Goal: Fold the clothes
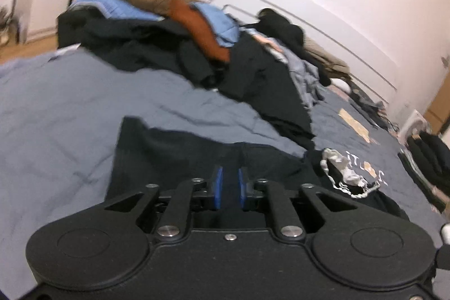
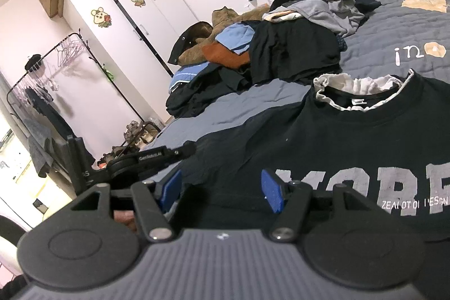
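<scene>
Your left gripper (image 1: 230, 189): jaws narrow, nothing pinched, poised over black T-shirt (image 1: 180, 156) sleeve side. Your right gripper (image 2: 220, 191): jaws wide, empty, hovering over shirt chest print. Shirt lies flat, front up, on grey bed cover (image 2: 247, 97), collar (image 2: 357, 92) away from you. Fabric likely light, floppy, no stiffness; pinch sleeve edge or shoulder seam, both layers. Beyond: unfolded clothes pile (image 2: 267, 47), wardrobe (image 2: 132, 4) behind.
</scene>
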Demonstrator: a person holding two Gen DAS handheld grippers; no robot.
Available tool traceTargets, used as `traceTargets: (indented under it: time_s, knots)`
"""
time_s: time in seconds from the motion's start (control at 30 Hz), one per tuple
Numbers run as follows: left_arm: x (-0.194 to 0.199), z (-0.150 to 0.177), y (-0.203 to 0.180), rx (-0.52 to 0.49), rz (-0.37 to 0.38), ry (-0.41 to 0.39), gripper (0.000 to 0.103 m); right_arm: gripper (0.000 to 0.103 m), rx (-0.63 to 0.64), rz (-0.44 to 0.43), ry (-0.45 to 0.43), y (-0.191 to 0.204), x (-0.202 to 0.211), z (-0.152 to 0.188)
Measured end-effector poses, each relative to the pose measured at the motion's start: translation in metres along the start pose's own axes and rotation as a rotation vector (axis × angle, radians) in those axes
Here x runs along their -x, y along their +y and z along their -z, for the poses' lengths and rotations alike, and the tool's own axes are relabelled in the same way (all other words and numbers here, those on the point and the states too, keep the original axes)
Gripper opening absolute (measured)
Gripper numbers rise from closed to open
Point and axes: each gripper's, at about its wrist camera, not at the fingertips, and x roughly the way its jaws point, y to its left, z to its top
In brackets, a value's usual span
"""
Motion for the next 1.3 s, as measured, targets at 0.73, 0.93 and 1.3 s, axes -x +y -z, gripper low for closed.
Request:
traceTargets:
  time_s: [0.73,0.93,1.3]
  knots:
    - [0.012,0.033,0.107,0.588,-0.026,0.152,0.048,0.062,0.008,0.007,0.018,0.001,-0.006,0.003]
    - [-0.004,0.033,0.104,0.593,-0.016,0.133,0.043,0.062,0.009,0.012,0.026,0.001,-0.008,0.005]
    - [-0.005,0.014,0.065,0.248,-0.057,-0.005,0.009,0.062,0.006,0.018,0.03,-0.001,-0.007,0.007]
